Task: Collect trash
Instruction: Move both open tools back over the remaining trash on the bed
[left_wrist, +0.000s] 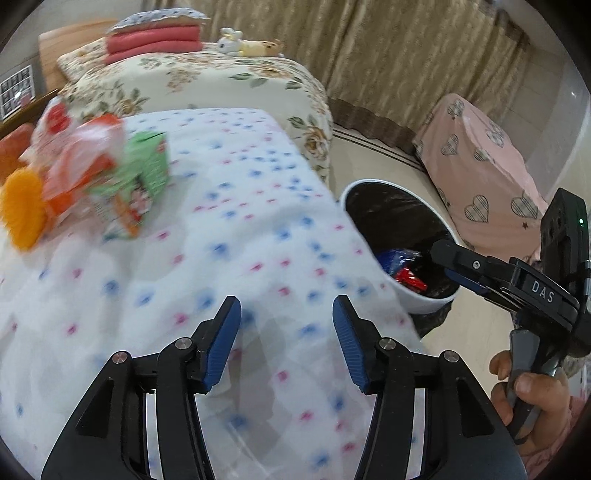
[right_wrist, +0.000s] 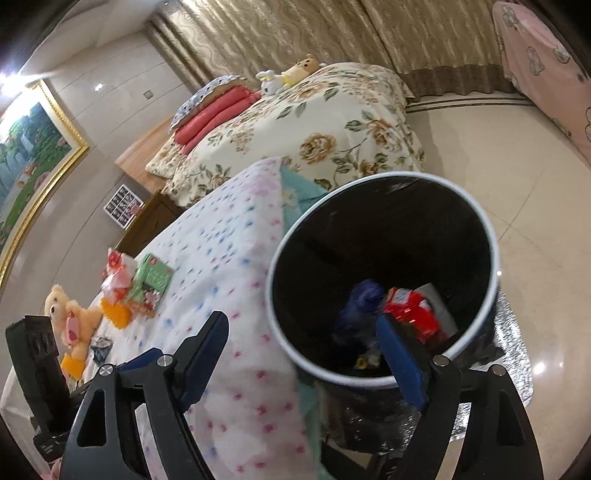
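Both my grippers, left gripper (left_wrist: 286, 341) & right gripper (right_wrist: 303, 358), gape w/ nothing between pads. Bin (right_wrist: 493, 236) beside bed already holds blue wrapper (right_wrist: 360, 299) & red wrapper (right_wrist: 410, 310). Wrapper pile (left_wrist: 110, 177) on dotted blanket (left_wrist: 229, 229) is left to collect, approx halfway.

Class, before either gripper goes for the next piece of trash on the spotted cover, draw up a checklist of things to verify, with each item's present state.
1. Left gripper empty, jaws apart: ok.
2. Right gripper empty, over the bin: ok.
3. Blue wrapper and red wrapper inside the bin: ok.
4. Green packet still on the spotted cover: not ok.
5. Teddy bear is trash or not: cannot tell.
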